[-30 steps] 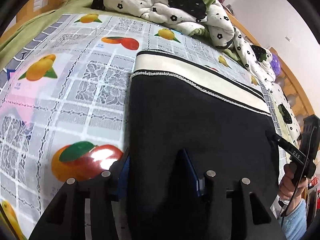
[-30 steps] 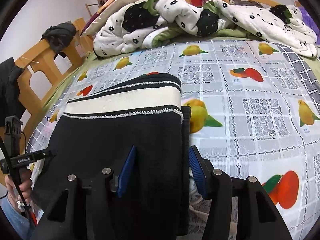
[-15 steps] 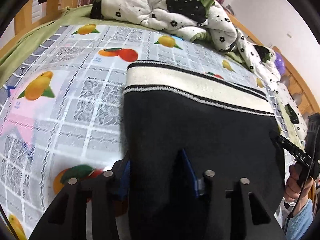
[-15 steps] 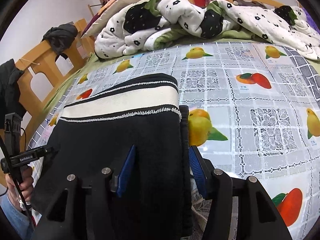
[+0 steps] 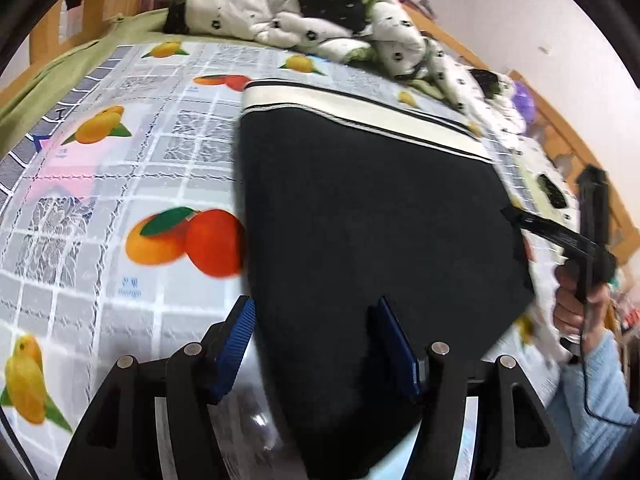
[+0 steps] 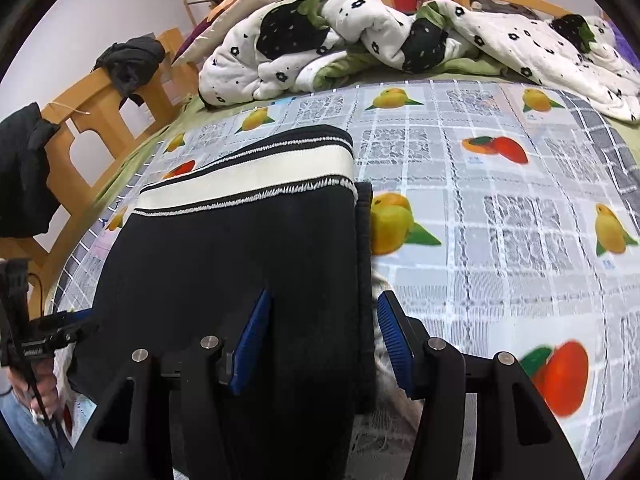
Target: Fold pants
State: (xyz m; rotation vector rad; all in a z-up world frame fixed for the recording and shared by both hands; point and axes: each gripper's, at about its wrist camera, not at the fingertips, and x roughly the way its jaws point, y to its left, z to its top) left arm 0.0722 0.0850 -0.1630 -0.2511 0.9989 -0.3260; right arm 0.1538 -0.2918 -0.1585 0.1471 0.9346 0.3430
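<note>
Black pants (image 5: 372, 216), folded into a compact block, lie flat on the fruit-print cloth (image 5: 120, 184) covering the bed. Cream waistband (image 6: 248, 184) at the far end, toward the crumpled quilt (image 6: 360, 40); long axis runs from the near edge, by the grippers, away to the waistband.

Left gripper (image 5: 316, 344): jaws have just been opening. They now stand about half apart, straddling the near left corner of the pants. Left pad (image 5: 236, 340) is clear of the fabric, over bare cloth; right pad (image 5: 396, 344) sits over the black fabric; no pinch visible. Frame blurred.

Right gripper (image 6: 324, 340): jaws about half apart, straddling the pants' right edge. Left pad (image 6: 252, 340) over the fabric, right pad (image 6: 394, 340) just outside it; whether either pad presses, can't tell.

Both tools pitch steeply down toward the bed. Each view shows the opposite hand (image 5: 576, 304) gripping its handle at the frame's side, blue sleeve (image 5: 592, 392) below it.
</note>
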